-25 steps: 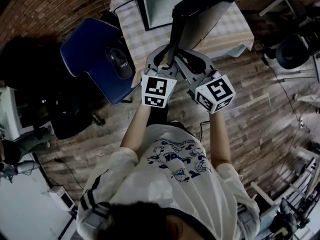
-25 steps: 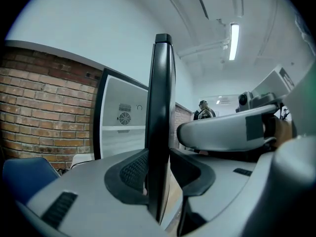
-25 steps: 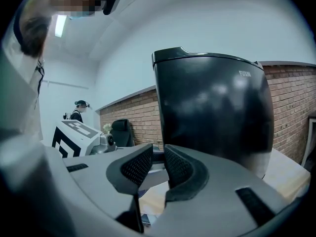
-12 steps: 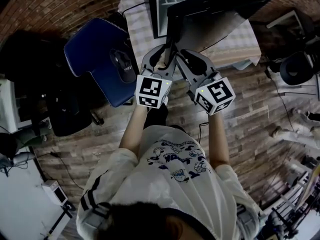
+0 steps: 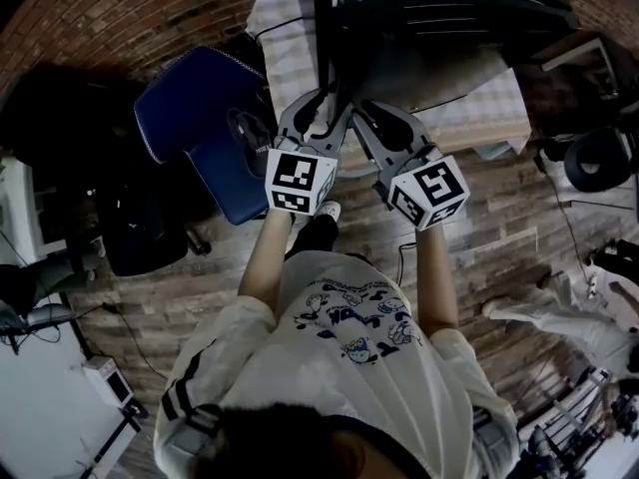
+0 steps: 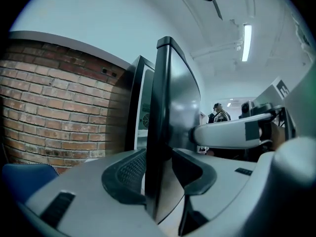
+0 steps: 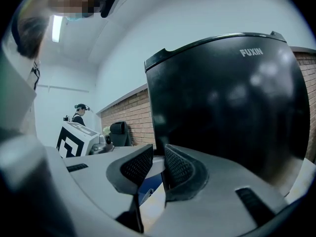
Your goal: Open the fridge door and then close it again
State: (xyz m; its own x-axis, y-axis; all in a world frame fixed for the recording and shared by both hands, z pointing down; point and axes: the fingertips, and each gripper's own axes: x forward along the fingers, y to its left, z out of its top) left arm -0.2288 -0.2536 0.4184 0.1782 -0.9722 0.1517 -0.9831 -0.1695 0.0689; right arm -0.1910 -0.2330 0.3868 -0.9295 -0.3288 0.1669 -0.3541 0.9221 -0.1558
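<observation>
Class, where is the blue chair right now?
Head view, upper left: the blue chair stands on the wooden floor, just left of the checked-cloth table.

Glossy black fridge door (image 7: pixel 222 98): front slightly bowed and reflective, "FUXIN" lettering near its top corner. It stands upright and ajar, its free edge apart from the dark-framed fridge cabinet (image 6: pixel 139 107). A pale interior shows in the gap.

The left gripper (image 6: pixel 160 177) hides the lower end of the fridge door (image 6: pixel 170 107); the far person (image 6: pixel 219 113) is tiny.
</observation>
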